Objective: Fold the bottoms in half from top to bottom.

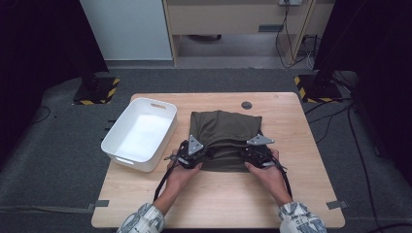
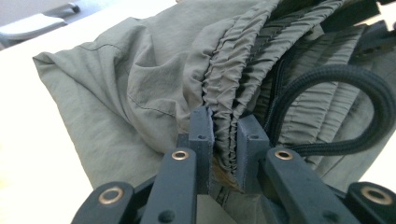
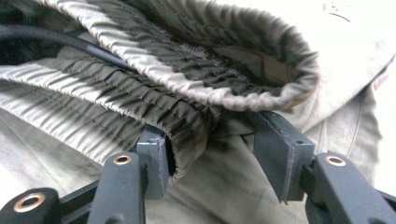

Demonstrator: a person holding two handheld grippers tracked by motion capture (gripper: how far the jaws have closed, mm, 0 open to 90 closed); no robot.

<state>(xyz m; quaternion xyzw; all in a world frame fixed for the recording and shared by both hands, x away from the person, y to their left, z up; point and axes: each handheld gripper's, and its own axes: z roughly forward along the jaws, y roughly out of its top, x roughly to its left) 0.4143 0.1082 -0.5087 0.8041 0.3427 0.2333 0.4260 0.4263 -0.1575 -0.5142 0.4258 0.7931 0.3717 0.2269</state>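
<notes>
Sleeves: two patterned white-and-grey sleeves (image 1: 145,221) come in at the near edge of the light wooden table (image 1: 218,194), one at each lower corner of the high view.
Left hand: the left hand (image 1: 182,172) grips the black two-jaw left gripper (image 1: 206,154) at the near left corner of the garment, a grey three-cornered plate on top and a black cable trailing back toward the person.
Left gripper jaws: in the left gripper view the jaws stand close together and pinch the gathered elastic waistband (image 2: 229,126) between their pads.
Right hand: the right hand (image 1: 269,174) holds the black two-jaw right gripper (image 1: 245,154) at the near right corner of the garment.
Right gripper jaws: spread, in the right gripper view; a fold of the waistband lies against the left pad, while the right pad stands clear of the cloth, so nothing is pinched.
Garment: the olive-green folded fabric garment (image 1: 226,136) lies flat on the middle of the table, its gathered waistband edge nearest the person and raised a little between the two grippers.
Drawstring: a thick black braided cord (image 2: 355,107) loops out of the waistband, just beside the left gripper's jaws.
Bin: a white rectangular plastic bin (image 1: 119,138) sits on the table's left part, near the garment but not touching it.
Table hole: a small dark round cover (image 1: 247,105) sits near the far edge, beyond the garment.
Floor: grey carpet (image 1: 58,145) surrounds the table, with yellow-and-black striped stand bases (image 1: 97,92) at the far left and far right.
</notes>
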